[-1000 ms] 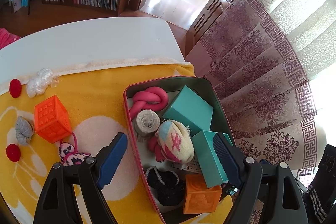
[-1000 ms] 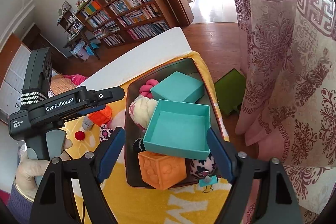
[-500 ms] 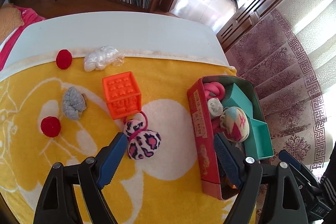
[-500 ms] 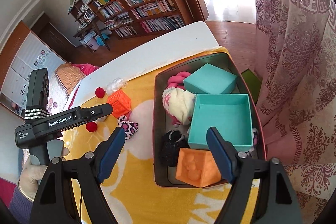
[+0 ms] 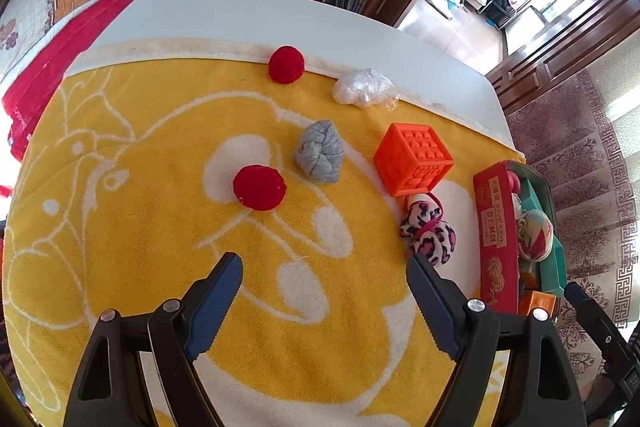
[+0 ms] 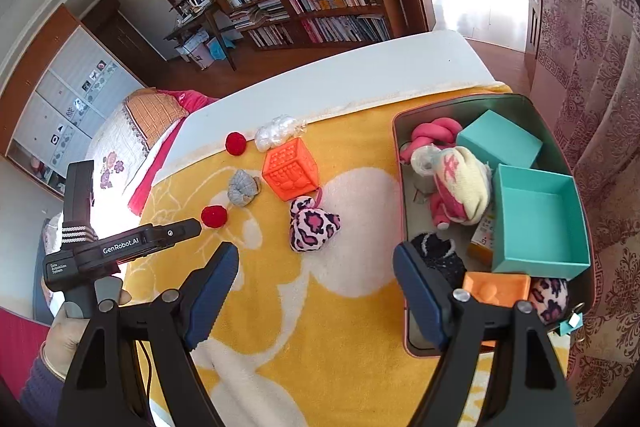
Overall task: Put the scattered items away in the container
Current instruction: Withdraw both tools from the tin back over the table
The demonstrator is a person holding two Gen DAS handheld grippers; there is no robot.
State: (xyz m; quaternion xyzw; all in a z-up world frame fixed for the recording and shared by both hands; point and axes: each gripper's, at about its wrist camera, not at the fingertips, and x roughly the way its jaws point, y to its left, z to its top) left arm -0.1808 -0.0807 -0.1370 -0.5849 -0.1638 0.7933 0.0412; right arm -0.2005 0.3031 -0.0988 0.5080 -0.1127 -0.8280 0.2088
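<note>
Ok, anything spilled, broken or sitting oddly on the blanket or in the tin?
Nothing spilled or visibly damaged. The tin sits upright. Inside, one open teal box lies tilted over other items. The orange cube and leopard-print pouch are outside the tin on the blanket.

blanket (image 6: 280,327): cube (image 6: 291,174), pompoms left | tin (image 6: 576,163) right: boxes inside
</note>
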